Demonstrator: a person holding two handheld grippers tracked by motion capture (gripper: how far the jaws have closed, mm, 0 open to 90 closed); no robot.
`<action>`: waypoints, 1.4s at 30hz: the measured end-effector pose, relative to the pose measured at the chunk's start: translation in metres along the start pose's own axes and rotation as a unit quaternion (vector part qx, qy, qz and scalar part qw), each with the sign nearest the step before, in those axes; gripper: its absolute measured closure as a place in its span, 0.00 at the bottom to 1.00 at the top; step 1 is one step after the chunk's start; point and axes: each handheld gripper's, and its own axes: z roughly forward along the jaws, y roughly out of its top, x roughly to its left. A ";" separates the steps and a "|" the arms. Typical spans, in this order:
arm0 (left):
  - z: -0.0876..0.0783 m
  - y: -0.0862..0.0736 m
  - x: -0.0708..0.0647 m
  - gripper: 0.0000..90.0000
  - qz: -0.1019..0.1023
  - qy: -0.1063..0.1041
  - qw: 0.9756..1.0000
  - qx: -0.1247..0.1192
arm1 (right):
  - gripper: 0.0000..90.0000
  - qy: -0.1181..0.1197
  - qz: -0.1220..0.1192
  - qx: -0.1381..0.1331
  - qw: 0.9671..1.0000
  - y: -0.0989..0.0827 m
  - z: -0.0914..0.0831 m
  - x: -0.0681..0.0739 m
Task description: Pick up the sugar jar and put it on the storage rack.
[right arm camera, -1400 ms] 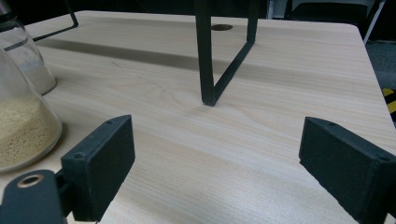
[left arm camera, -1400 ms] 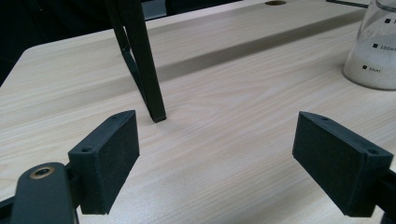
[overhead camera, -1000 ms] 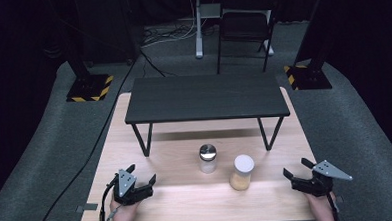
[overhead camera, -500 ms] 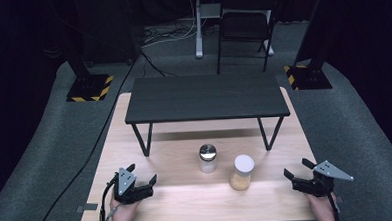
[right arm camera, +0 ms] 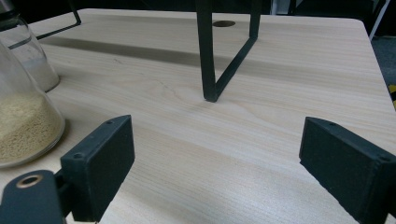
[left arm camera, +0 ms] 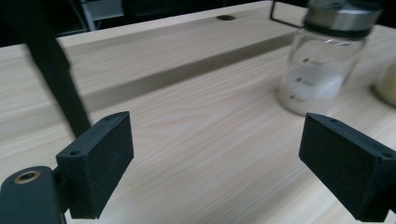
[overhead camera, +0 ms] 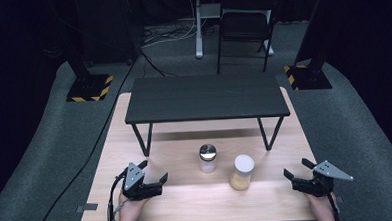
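A glass jar with a metal lid (overhead camera: 207, 158) holds white powder and stands mid-table, in front of the black riser shelf (overhead camera: 206, 96). To its right is a white-lidded jar of yellowish grains (overhead camera: 241, 172). My left gripper (overhead camera: 154, 171) hovers near the front left, pointing towards the jars. Its jaws have just been opening and stand wide with nothing between them. In the left gripper view the gripper (left arm camera: 217, 177) faces the metal-lidded jar (left arm camera: 322, 70). My right gripper (overhead camera: 295, 167) is open at the front right. The right gripper view has that gripper (right arm camera: 219, 177) empty, the grain jar (right arm camera: 23, 126) at left.
The riser's thin black legs (right arm camera: 208, 60) stand on the wooden table (overhead camera: 188, 211) just behind the jars. A round cable hole (right arm camera: 223, 23) lies near the table's far edge. Black stands and a chair are on the floor beyond.
The left gripper has lifted a little and edged towards the jars, with its jaws wider than a second ago. The right gripper and both jars have stayed put.
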 end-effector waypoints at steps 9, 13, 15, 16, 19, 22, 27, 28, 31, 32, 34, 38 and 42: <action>0.029 0.013 -0.012 0.11 0.008 -0.048 0.999 -0.001 | 0.10 0.002 0.000 0.000 1.000 0.000 0.000 0.000; 0.037 0.018 -0.017 0.11 0.013 -0.055 0.998 0.004 | 0.10 0.002 0.000 0.002 1.000 0.001 0.000 0.000; 0.046 0.023 -0.022 0.11 0.019 -0.062 0.998 0.004 | 0.10 0.003 -0.002 0.002 1.000 0.001 0.001 0.000; 0.046 0.023 -0.022 0.11 0.019 -0.062 0.998 0.004 | 0.10 0.003 -0.002 0.002 1.000 0.001 0.001 0.000; 0.055 0.028 -0.028 0.11 0.024 -0.069 0.997 0.000 | 0.10 0.004 -0.002 0.002 1.000 0.001 0.001 0.000; 0.064 0.034 -0.034 0.11 0.032 -0.073 0.997 0.002 | 0.10 0.005 -0.002 0.002 1.000 0.001 0.001 0.000; 0.080 0.039 -0.041 0.11 0.028 -0.082 0.996 0.003 | 0.10 0.007 -0.005 0.004 1.000 0.001 0.001 0.000; 0.082 0.039 -0.042 0.11 0.026 -0.083 0.996 0.002 | 0.10 0.007 -0.005 0.004 1.000 0.001 0.001 0.000; 0.090 0.040 -0.046 0.11 0.027 -0.085 0.996 0.001 | 0.10 0.007 -0.004 0.004 1.000 0.001 0.001 -0.001; 0.093 0.040 -0.047 0.11 0.028 -0.085 0.996 0.002 | 0.10 0.007 -0.004 0.004 1.000 0.001 0.001 -0.001; 0.101 0.042 -0.050 0.11 0.028 -0.083 0.996 0.008 | 0.10 0.007 -0.004 0.004 1.000 0.001 0.001 -0.001; 0.112 0.039 -0.056 0.12 0.026 -0.077 0.997 0.009 | 0.10 0.008 -0.004 0.004 1.000 0.001 0.001 -0.001; 0.121 0.037 -0.063 0.13 0.033 -0.074 0.997 0.013 | 0.10 0.008 -0.004 0.003 1.000 0.001 0.001 -0.001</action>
